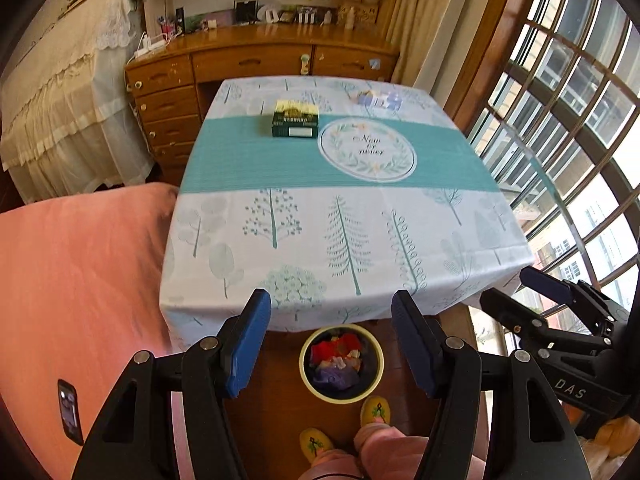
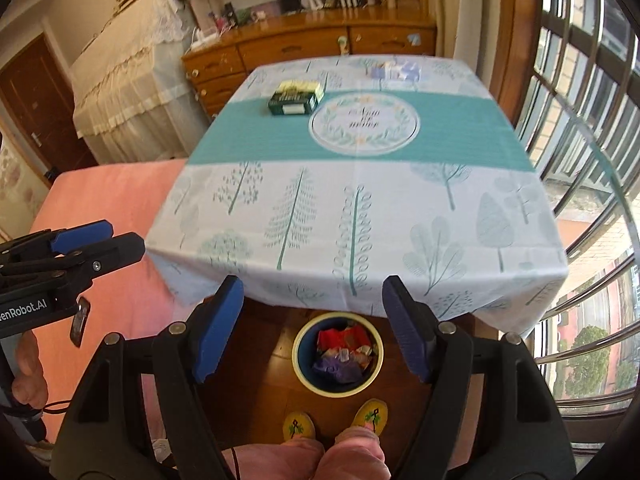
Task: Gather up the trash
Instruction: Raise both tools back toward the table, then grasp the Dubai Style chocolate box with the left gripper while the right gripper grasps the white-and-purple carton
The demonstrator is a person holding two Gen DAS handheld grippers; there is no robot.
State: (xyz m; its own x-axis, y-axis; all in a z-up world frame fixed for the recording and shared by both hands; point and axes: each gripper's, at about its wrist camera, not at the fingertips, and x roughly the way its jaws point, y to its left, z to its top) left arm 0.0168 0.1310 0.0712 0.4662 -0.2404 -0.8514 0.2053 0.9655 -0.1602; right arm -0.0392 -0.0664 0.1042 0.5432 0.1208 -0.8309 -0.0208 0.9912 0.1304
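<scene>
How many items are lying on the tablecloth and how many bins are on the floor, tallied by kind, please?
Dark green boxes on the tablecloth: 1
Pale blue-white packets, blurred, at the far side: 1
Yellow-rimmed trash bins on the floor, already holding wrappers: 1
Total: 3

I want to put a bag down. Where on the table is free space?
The near half of the table, between the teal band and the front edge, is bare. The far part holds the green box and a pale wrapper.
</scene>
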